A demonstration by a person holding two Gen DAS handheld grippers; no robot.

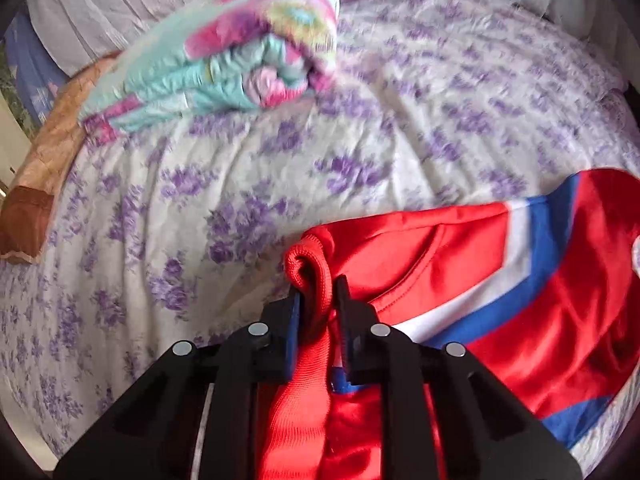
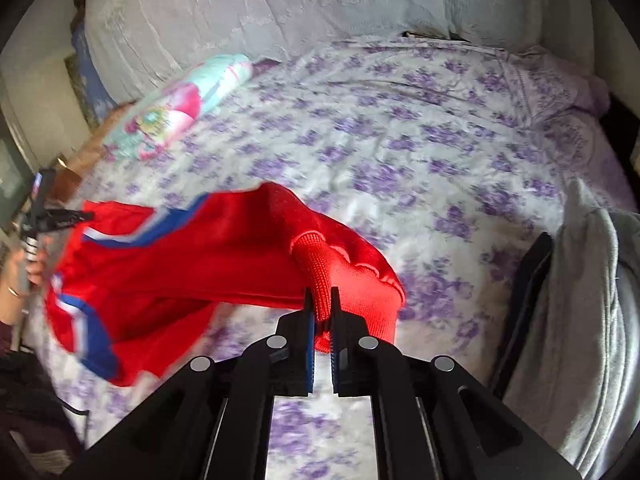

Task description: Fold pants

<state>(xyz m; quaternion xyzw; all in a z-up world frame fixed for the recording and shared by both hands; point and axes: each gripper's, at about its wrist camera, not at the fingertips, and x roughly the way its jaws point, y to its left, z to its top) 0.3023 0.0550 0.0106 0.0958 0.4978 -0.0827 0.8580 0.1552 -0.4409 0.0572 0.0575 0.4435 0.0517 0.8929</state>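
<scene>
Left gripper [image 1: 317, 292]: jaws closed on a ribbed red band of the pants [image 1: 460, 264]. Right gripper [image 2: 321, 304]: jaws closed on another ribbed band of the pants [image 2: 192, 264]. The pants, red with blue and white stripes, hang stretched between both grippers above the bed [image 2: 400, 152], over its near edge. A folded blanket [image 1: 224, 52] lies at the bed's far left corner.
</scene>
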